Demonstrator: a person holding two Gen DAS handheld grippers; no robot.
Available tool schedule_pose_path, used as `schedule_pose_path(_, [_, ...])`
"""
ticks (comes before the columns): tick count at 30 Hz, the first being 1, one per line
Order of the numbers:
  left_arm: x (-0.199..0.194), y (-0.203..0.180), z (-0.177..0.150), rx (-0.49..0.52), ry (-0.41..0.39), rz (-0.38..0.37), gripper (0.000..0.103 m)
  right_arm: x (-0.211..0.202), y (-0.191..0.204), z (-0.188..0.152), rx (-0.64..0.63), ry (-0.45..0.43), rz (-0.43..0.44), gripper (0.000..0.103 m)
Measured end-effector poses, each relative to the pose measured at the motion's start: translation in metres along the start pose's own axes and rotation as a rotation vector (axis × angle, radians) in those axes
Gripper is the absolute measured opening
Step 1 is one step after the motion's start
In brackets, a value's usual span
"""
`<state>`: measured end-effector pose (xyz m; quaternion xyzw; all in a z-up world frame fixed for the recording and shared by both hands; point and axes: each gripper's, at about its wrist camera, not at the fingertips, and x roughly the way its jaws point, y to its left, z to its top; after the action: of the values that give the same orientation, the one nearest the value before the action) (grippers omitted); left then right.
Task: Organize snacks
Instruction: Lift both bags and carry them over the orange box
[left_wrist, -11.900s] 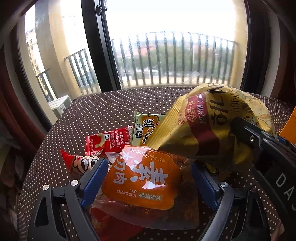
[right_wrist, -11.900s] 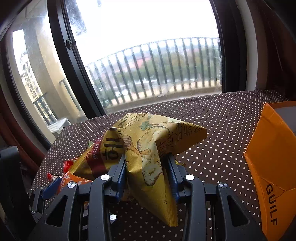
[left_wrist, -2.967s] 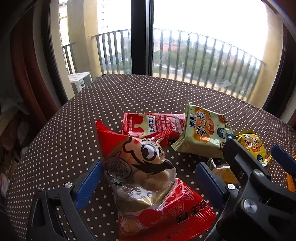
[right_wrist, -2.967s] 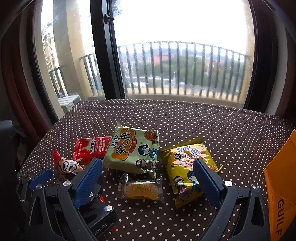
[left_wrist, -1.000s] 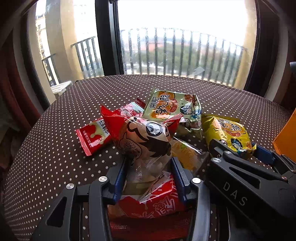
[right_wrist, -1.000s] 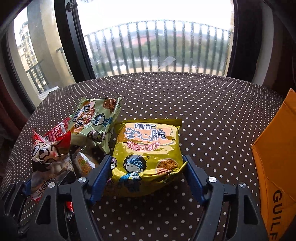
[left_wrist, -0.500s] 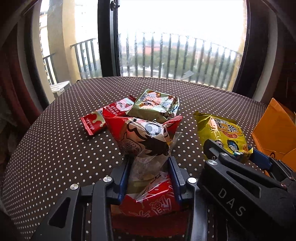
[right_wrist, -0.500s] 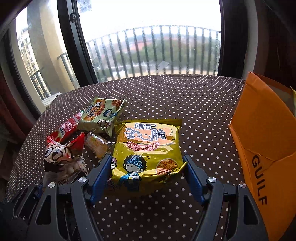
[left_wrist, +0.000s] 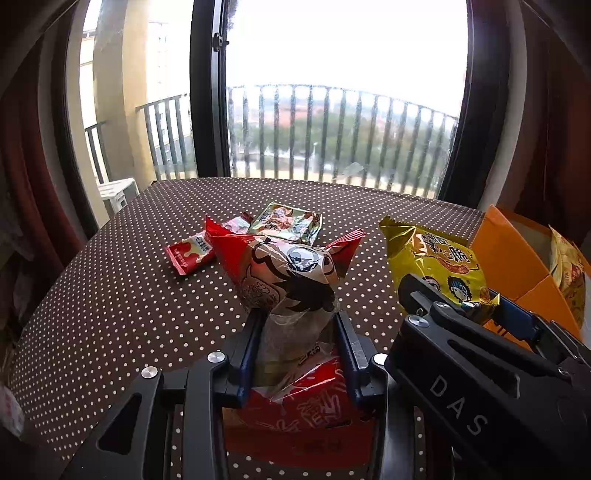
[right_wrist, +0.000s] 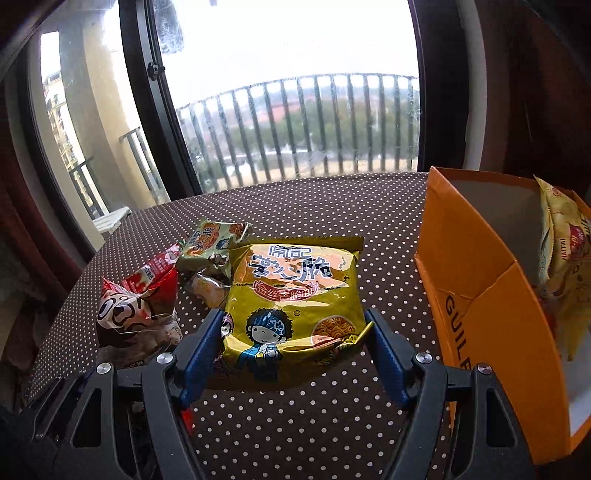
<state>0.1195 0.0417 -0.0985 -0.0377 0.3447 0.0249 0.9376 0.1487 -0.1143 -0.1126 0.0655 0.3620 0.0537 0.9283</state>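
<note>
Bare tablecloth (right_wrist: 306, 206) beside orange box (right_wrist: 476, 258)

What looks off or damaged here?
The orange box has a torn, ragged front corner. The left gripper is crumpling the red bag at its clear middle. The yellow pack is held flat in the right gripper. Nothing spilled.
</note>
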Motion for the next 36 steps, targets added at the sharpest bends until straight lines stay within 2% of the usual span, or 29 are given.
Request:
schedule_pose_path(16, [-0.058, -0.015, 0.033, 0.025, -0.128, -0.049, 0.038, -0.057, 0.0, 0.036, -0.019, -0.139, 0.005, 0.077])
schedule_pose_path(22, [-0.075, -0.026, 0.041, 0.043, -0.165, -0.071, 0.038, -0.074, -0.01, 0.045, -0.024, -0.18, 0.011, 0.077])
schedule_pose_path(29, [-0.081, -0.041, 0.049, 0.061, -0.207, -0.095, 0.038, -0.089, -0.028, 0.05, -0.024, -0.237, -0.002, 0.077])
schedule_pose_path(36, [-0.08, -0.062, 0.054, 0.1, -0.218, -0.15, 0.039, -0.096, -0.047, 0.053, -0.023, -0.28, -0.037, 0.077])
